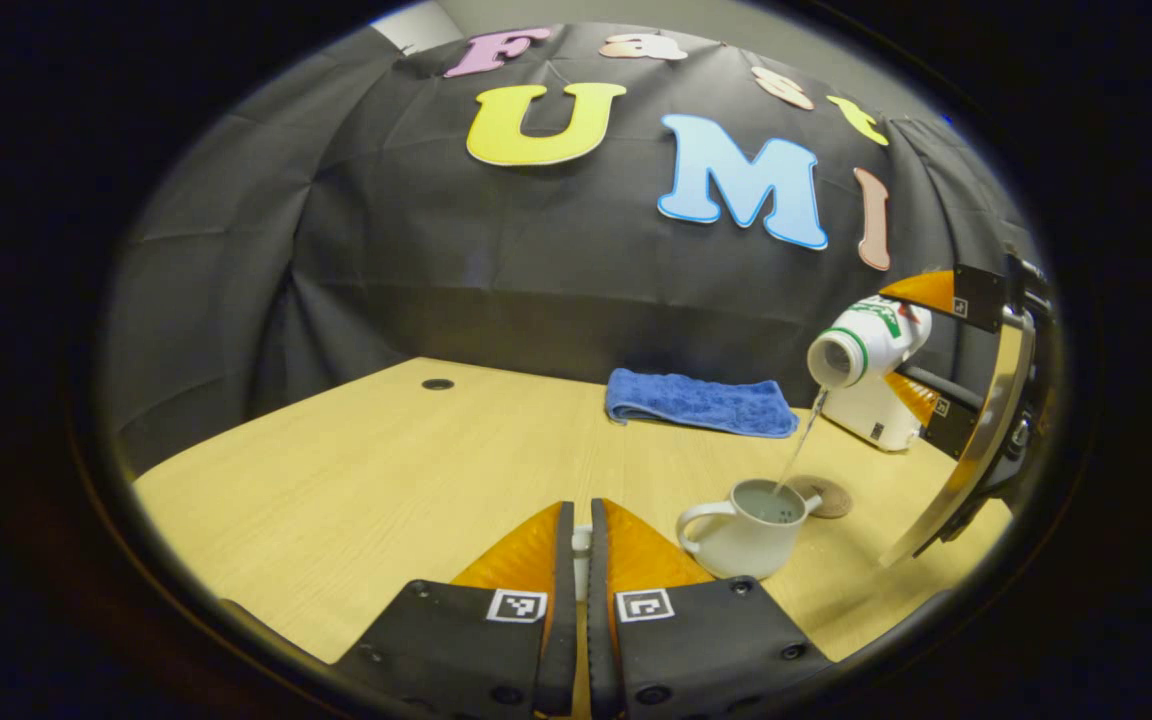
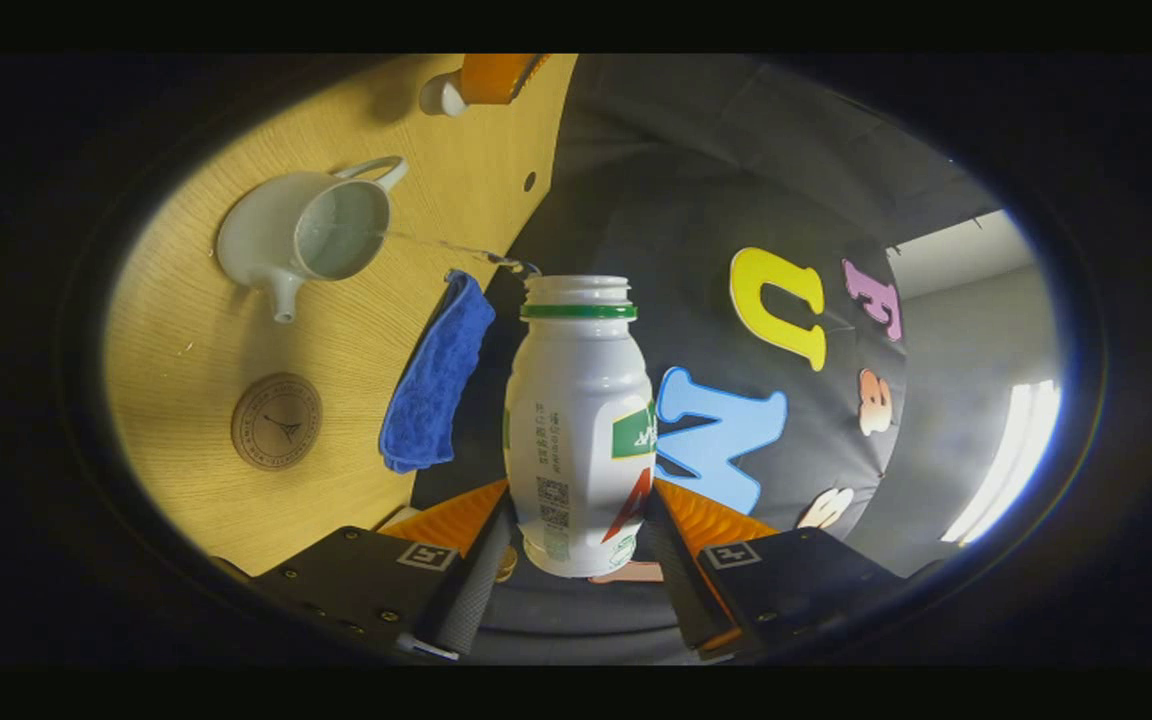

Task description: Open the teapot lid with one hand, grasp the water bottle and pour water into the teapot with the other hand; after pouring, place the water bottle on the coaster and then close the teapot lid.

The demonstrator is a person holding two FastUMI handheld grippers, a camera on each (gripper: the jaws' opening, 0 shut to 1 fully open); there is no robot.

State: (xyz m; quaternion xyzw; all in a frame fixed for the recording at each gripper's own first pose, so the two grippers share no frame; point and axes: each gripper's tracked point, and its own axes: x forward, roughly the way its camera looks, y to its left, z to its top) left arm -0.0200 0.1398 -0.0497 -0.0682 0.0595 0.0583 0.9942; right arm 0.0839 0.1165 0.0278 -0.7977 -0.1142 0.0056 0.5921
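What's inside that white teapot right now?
The teapot stands open, and water shows inside, with a thin stream falling in from the tilted water bottle held by the right gripper. How deep the water is, and the pot's bottom, cannot be made out.

The right gripper (image 2: 576, 535) is tipped over sideways, its two fingers clamped on the lower body of a white plastic bottle with a green neck ring (image 2: 579, 420). The left gripper (image 1: 582, 560) is held low and level, fingers nearly together, pinching a small white piece (image 1: 582, 548).
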